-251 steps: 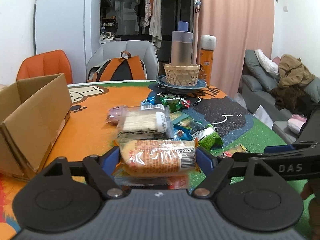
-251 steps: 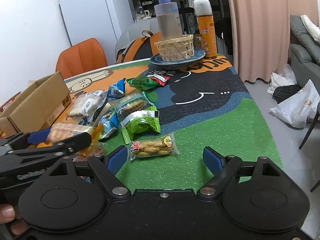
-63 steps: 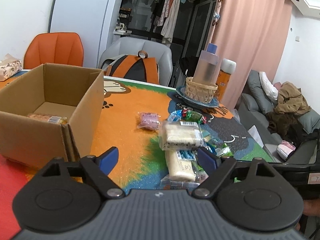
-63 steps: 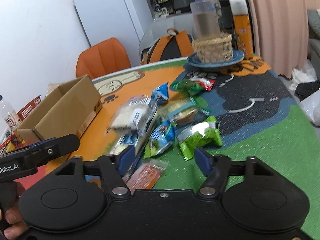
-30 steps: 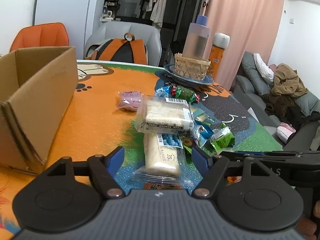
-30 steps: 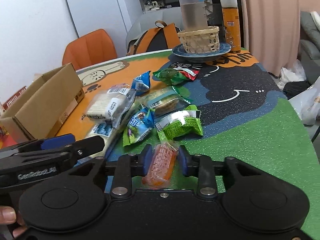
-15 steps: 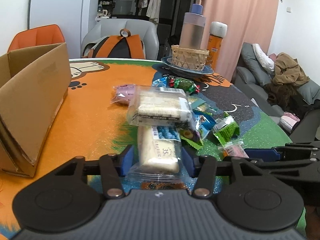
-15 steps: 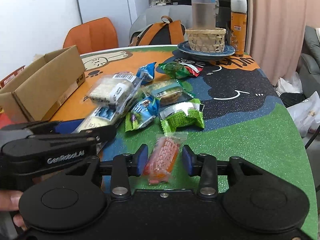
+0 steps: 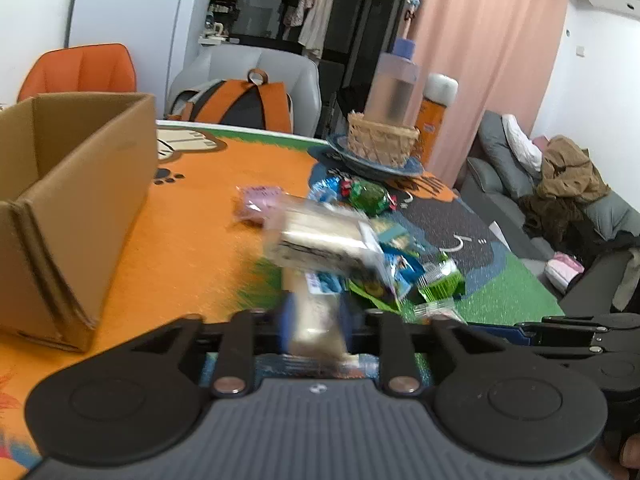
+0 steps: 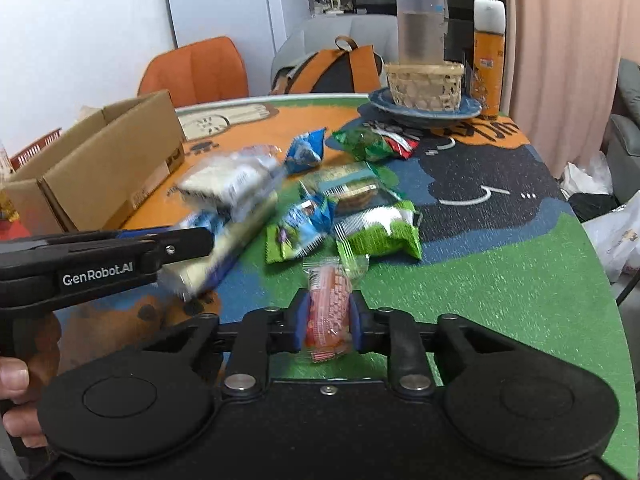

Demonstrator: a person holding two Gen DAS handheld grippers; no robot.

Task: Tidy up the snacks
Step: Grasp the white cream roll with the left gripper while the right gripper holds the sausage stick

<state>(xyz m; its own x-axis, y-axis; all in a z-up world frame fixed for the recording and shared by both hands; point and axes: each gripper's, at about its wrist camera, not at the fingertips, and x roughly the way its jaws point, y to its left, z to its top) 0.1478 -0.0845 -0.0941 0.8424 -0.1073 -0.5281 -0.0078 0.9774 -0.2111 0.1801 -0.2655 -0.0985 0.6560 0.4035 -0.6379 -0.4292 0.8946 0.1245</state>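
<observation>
My left gripper (image 9: 314, 312) grips a long pale cracker pack (image 9: 316, 332) with a blue label. Its jaws are closing tight on it and the pads press its sides. A square white cracker pack (image 9: 320, 236) lies tilted and blurred on the long pack's far end. My right gripper (image 10: 328, 316) holds a small orange-red snack pack (image 10: 328, 300), its jaws closing on the pack's sides, low over the green mat. The left gripper (image 10: 192, 240) shows side-on in the right wrist view, held by a hand. An open cardboard box (image 9: 80, 200) stands to the left.
Green (image 10: 376, 236), blue (image 10: 304, 152) and pink (image 9: 258, 196) snack packets are scattered mid-table. A wicker basket (image 10: 424, 84) with a bottle sits on a blue plate at the back, beside an orange can (image 10: 488, 60). Chairs and a backpack stand behind. The table's edge (image 10: 600, 280) curves on the right.
Both grippers' jaws have closed: the left on the long pale pack, the right on the orange-red pack. The square white pack on top has shifted and blurs.
</observation>
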